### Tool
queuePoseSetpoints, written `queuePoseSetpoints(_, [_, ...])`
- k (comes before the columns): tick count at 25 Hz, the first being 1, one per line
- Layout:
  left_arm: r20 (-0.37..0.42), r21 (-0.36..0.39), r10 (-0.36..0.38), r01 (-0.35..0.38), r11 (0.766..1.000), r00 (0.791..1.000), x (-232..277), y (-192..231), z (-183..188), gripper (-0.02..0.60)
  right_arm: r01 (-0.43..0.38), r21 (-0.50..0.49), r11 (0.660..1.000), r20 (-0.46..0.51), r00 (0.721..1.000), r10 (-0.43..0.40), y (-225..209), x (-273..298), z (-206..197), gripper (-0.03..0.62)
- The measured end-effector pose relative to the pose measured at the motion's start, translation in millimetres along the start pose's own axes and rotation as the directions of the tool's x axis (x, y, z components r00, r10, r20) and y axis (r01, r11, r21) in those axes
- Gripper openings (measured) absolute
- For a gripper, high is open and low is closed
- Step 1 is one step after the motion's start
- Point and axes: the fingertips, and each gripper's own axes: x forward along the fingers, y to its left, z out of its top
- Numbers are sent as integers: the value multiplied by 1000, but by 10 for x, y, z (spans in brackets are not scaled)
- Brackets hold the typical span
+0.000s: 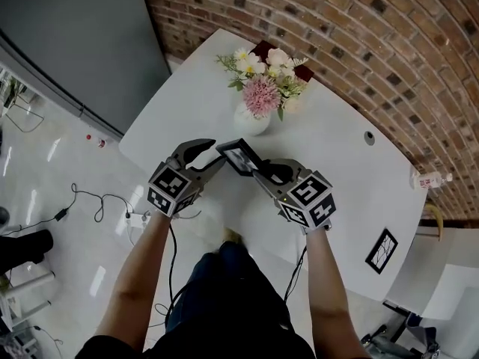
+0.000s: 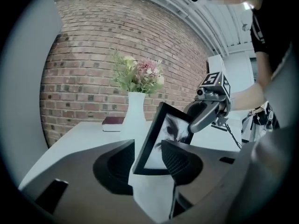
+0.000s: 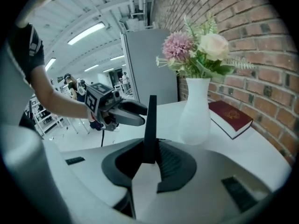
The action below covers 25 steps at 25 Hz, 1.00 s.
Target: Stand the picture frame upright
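Observation:
A small black picture frame [image 1: 239, 156] with a dark print hangs above the white table [image 1: 344, 170], near its front left edge. My right gripper [image 1: 260, 169] is shut on the frame's right edge. In the right gripper view the frame [image 3: 150, 120] stands edge-on and upright between the closed jaws of the right gripper [image 3: 150, 146]. My left gripper [image 1: 217, 154] is open at the frame's left side. In the left gripper view the frame [image 2: 159, 136] leans just ahead of the left gripper [image 2: 148, 148], its lower edge in the gap, and neither pad presses on it.
A white vase [image 1: 251, 120] of flowers [image 1: 262, 88] stands just beyond the frame, with a dark red book [image 3: 231, 115] behind it by the brick wall. A second frame [image 1: 381, 250] lies flat at the table's right front. A bottle [image 1: 430, 179] lies at the far right. Cables [image 1: 97, 204] trail on the floor to the left.

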Motion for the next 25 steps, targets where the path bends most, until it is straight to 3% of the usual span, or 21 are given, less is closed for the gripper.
queuePoseSetpoints(11, [-13,119,-168,168,978,986,290,-42,118,210,-124,-221,967,-176,981,85,-183,64,69,72])
queuePoseSetpoints(14, [-45,183,-171,177,967,984,370,-42,107,163,-146,-271,951,-222,971,86,-250,97,105,74])
queuePoseSetpoints(17, [-48,195,-181,187,963,982,414,-29,96,121,-157,-300,941,-249,965,82,-321,125,127,74])
queuePoseSetpoints(22, [-30,175,-191,194,965,981,442,31,83,106,-87,-301,950,-176,984,34,-465,151,219,78])
queuePoseSetpoints(25, [-24,165,-185,186,969,982,452,56,54,103,-21,-239,971,-83,997,1,-526,173,265,92])
